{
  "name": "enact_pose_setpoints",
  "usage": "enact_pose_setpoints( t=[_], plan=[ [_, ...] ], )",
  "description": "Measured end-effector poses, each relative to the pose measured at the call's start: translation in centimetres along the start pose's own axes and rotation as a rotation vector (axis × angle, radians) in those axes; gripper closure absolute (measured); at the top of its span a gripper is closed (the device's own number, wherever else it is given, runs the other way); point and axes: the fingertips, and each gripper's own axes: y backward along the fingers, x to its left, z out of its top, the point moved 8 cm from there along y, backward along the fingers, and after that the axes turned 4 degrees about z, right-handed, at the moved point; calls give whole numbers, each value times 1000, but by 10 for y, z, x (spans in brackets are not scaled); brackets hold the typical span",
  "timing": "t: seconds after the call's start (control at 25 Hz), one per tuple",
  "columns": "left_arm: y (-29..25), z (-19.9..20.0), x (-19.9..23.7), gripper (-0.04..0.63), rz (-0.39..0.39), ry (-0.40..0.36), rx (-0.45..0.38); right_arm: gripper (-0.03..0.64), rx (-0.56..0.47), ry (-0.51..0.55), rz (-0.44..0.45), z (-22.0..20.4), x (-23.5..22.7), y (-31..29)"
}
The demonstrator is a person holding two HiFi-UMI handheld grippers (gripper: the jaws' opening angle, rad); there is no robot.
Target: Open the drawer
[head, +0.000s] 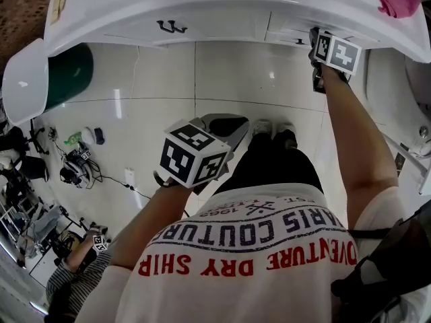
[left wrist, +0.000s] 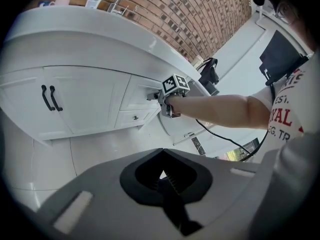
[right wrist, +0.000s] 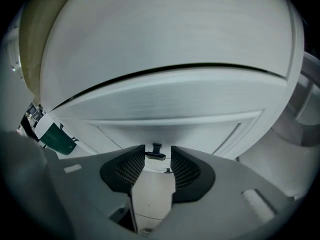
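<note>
In the head view, the right gripper is held at the drawer under the white surface, at the upper right. The left gripper is held low over the floor. In the left gripper view, its jaws are seen closed, with nothing between them. In the right gripper view, the jaws are seen apart. The drawer's handle is framed between their tips, unclamped.
</note>
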Motion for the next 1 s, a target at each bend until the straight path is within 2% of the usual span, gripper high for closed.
enact_pose_setpoints(
  t=[0.16,0.8,1.0],
  plan=[
    [0,1,4,598,3,16,-10,479,6,-9,-13,-2,4,-6],
    [5,6,-10,598,-23,5,-30,485,54,28,-47,-1,5,2],
    [6,5,-18,598,-29,-1,-29,485,69,45,-41,-26,9,14]
  ],
)
